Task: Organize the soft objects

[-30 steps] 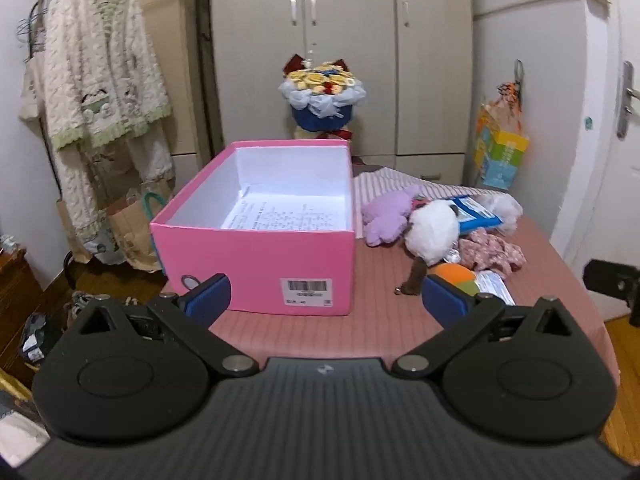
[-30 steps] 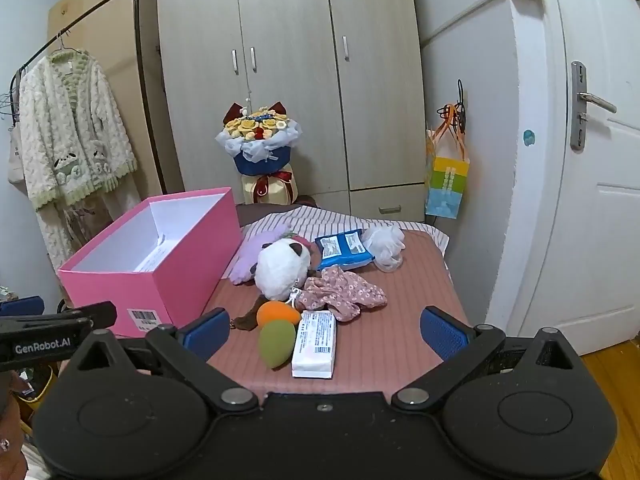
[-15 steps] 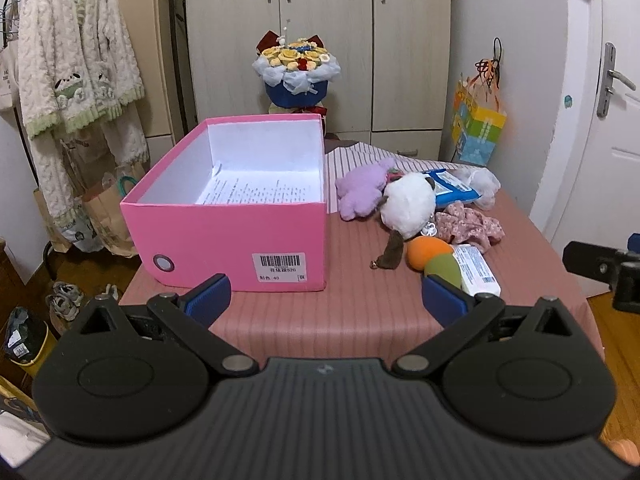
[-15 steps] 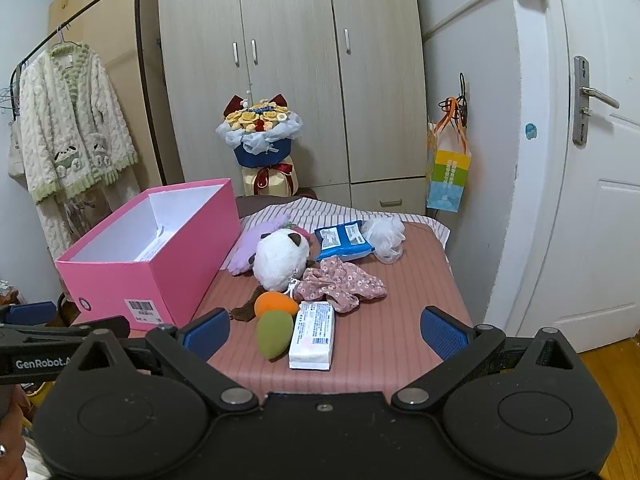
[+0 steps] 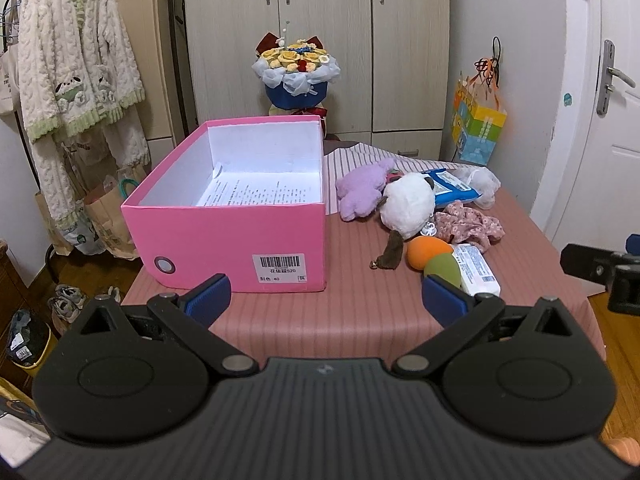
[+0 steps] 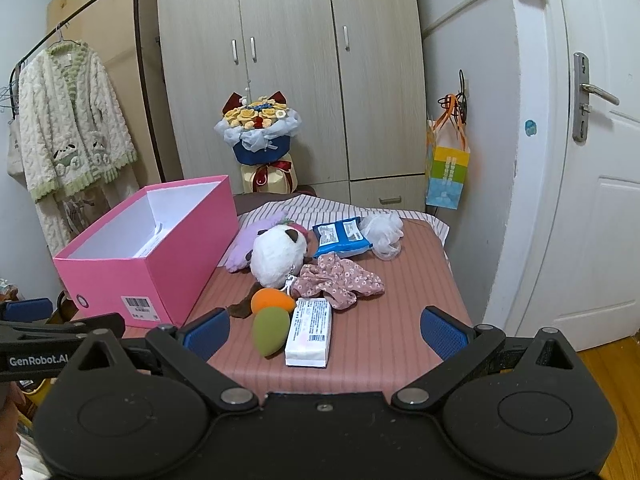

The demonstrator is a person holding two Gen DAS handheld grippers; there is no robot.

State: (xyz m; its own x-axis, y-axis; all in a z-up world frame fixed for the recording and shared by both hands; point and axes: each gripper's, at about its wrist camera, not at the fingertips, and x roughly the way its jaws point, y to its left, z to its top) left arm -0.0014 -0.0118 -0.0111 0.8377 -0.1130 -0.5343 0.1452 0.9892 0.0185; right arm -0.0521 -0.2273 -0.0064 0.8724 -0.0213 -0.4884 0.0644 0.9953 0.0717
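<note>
An open pink box stands on the left of a pink striped table, holding only a printed sheet. To its right lie a purple plush, a white plush, a floral cloth, an orange sponge, a green sponge, a white pack, a blue packet and a white mesh puff. My left gripper and right gripper both hover open at the table's near edge, holding nothing.
A flower bouquet stands behind the table before the wardrobe. A cream cardigan hangs on a rack at left, with paper bags below. A colourful gift bag hangs at right beside a white door.
Both grippers have drawn back and risen a little, so more of the table shows; the left view has swung to take in the sponges and white pack. Both stay open.
</note>
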